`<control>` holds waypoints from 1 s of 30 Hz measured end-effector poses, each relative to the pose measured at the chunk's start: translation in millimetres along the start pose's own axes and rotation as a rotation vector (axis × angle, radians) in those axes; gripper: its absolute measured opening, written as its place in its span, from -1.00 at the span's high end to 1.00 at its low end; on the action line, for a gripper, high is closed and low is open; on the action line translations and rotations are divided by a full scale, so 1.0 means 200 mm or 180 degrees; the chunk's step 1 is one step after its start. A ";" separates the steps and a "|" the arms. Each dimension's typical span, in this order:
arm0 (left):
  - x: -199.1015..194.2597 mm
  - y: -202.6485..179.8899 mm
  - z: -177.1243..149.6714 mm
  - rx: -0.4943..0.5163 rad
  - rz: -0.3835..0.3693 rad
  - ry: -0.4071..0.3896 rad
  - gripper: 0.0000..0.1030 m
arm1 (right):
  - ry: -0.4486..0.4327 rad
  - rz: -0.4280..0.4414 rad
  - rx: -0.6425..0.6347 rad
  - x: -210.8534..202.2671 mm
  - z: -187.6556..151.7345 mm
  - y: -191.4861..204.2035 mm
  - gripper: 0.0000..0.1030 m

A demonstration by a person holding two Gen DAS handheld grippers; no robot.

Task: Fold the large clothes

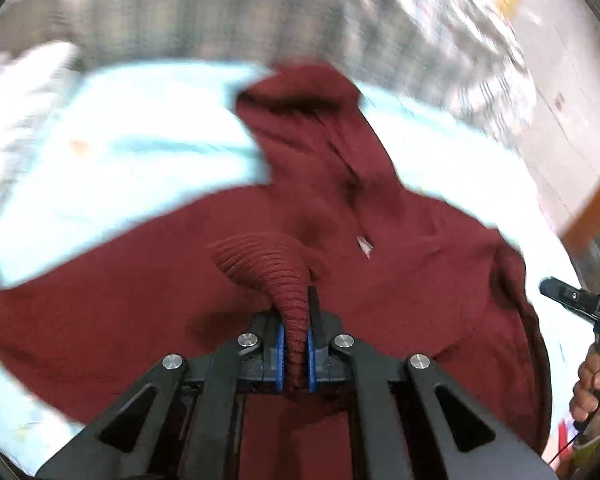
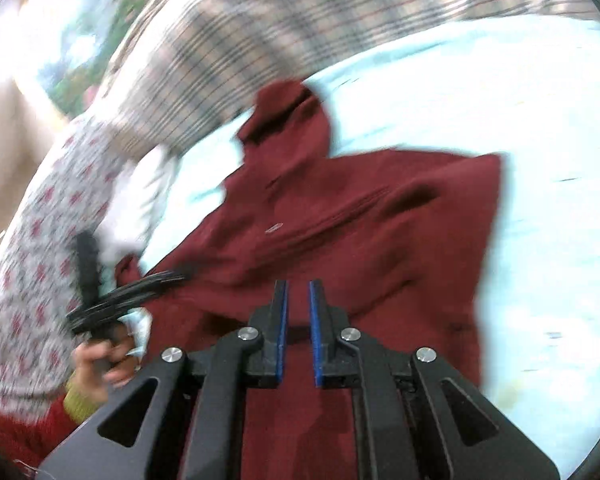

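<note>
My left hand-held gripper was clamped tight on the ribbed cuff of the maroon hoodie, which lay spread on the pale blue sheet. My right hand-held gripper stood slightly parted above the hoodie, holding nothing.
</note>
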State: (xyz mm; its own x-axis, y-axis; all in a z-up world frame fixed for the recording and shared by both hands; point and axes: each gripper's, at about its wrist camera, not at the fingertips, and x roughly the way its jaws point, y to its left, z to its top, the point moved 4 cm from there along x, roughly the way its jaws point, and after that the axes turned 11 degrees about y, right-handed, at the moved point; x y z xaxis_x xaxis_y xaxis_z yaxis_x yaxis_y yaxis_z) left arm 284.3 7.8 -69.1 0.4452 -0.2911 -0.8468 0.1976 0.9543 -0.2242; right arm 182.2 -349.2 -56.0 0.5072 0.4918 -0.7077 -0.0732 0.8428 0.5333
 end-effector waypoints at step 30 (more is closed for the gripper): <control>0.11 0.27 -0.12 -0.0527 -0.0081 0.0220 0.79 | 0.0076 -0.0494 -0.0042 0.12 0.17 -0.12 0.66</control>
State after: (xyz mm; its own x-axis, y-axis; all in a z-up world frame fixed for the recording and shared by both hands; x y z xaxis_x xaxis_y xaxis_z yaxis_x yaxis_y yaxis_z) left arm 283.1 53.7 -111.3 0.3796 -0.3156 -0.8697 0.0592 0.9464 -0.3176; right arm 226.5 -365.1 -70.4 0.4928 0.3605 -0.7920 -0.0070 0.9118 0.4107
